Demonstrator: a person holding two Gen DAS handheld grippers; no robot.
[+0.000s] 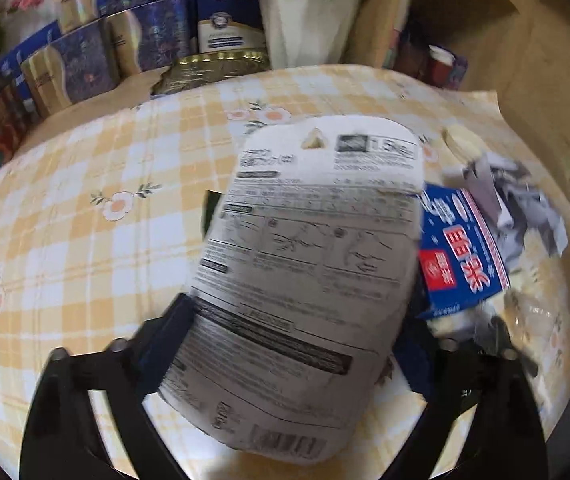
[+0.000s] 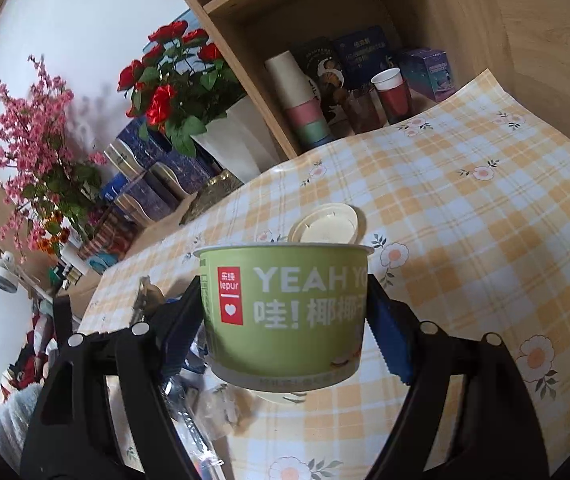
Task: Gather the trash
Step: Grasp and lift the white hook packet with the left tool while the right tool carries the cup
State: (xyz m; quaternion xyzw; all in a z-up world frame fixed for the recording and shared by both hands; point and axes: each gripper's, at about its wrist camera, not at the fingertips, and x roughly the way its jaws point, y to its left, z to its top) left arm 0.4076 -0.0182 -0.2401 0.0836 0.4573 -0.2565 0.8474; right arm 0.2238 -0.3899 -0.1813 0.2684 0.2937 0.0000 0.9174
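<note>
The left gripper (image 1: 285, 344) is seen closed across the lower part of a white printed package (image 1: 305, 280), which is held tilted above the table (image 1: 85, 220); the print is motion-blurred and cannot be read. The package is judged light and flexible, its flat face likely to bow or slide under a loose pinch, so a hold across the lower edge, as taken, appears adequate. The right gripper (image 2: 285, 320) is clamped on a green yogurt cup (image 2: 285, 312), one blue pad on each side of the wall, the cup upright and lifted clear of the table. The cup is judged thin-walled, light and easily crushed; its glossy taper may slip downward, so a hold just below the rim is considered safest. Just behind the cup a cream lid (image 2: 325, 228) lies flat on the checked cloth. To the right of the package, a blue carton (image 1: 465, 248) and crumpled grey paper (image 1: 525, 208) rest on the table, apparently uncollected. No bin or bag is visible in either view, so the drop-off place cannot be told.
</note>
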